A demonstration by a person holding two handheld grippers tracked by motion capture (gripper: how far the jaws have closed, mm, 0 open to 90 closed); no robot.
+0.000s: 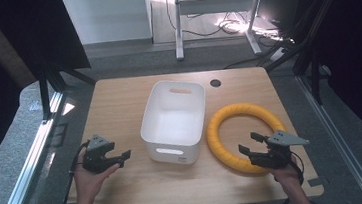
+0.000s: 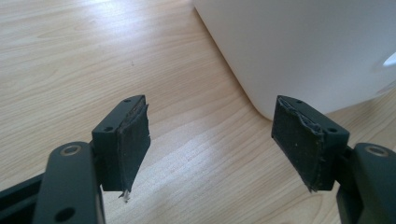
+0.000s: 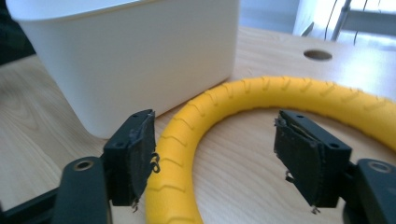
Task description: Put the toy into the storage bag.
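On the wooden table (image 1: 119, 103), at its left front, the left gripper (image 1: 122, 157) rests in the person's left hand (image 1: 90, 178), jaws spread apart with nothing between them, pointing toward the near corner of the white plastic bin (image 1: 174, 120). The bin stands at table centre. Just right of it lies the yellow ribbed ring (image 1: 245, 136), flat on the surface. The right gripper (image 1: 251, 143) sits over the ring's near arc, jaws wide, straddling the tube without pressing it.
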